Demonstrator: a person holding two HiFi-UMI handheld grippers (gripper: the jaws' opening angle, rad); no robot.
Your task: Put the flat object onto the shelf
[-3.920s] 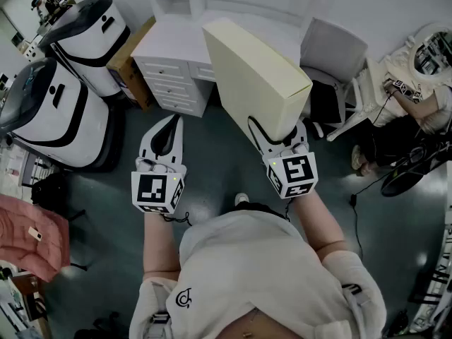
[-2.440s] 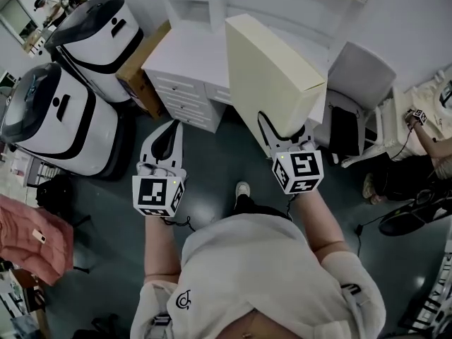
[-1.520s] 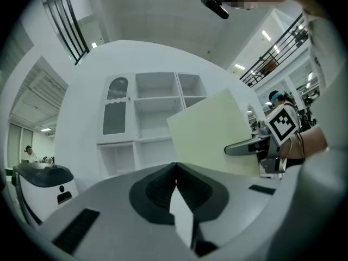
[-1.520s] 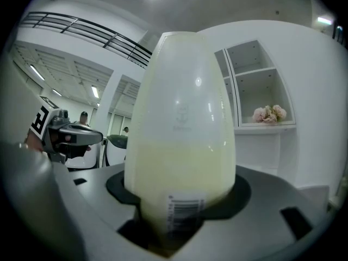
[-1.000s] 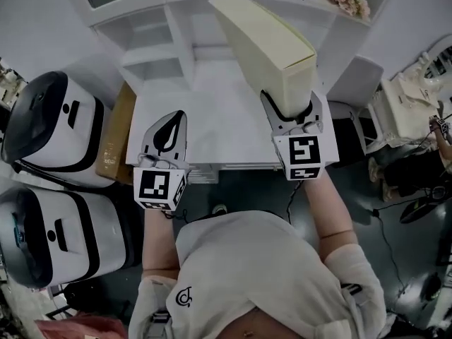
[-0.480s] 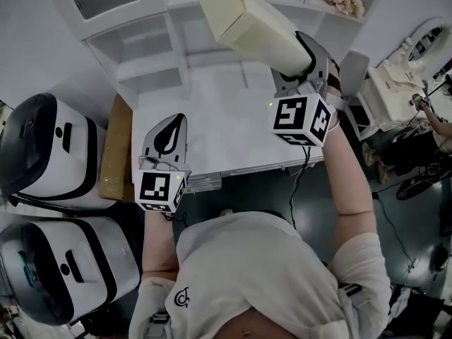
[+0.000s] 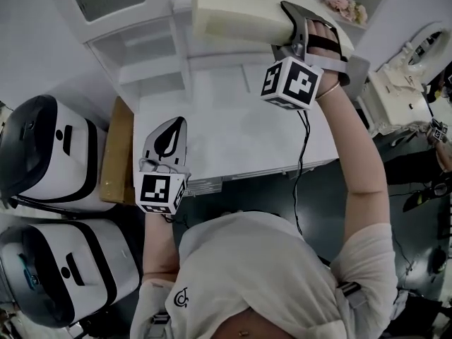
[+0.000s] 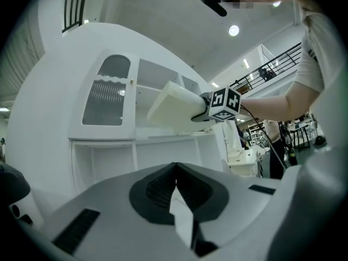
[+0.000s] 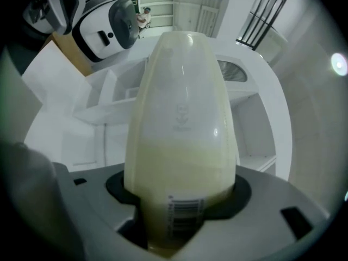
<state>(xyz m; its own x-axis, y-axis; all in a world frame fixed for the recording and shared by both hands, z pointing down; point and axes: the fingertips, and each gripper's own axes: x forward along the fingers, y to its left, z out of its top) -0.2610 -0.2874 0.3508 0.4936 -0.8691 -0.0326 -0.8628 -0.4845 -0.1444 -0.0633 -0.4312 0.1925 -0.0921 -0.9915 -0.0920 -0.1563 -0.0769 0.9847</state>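
Flat box out ahead of my right jaws, aimed at the shelf.
My right gripper clamps one end of the pale yellow flat cardboard box, jaws partly spread. Its long axis runs level toward the white shelf unit. My left gripper, closed and empty, hangs lower.

Cream flat box, barcode at near end, held roughly level, beside white shelf.
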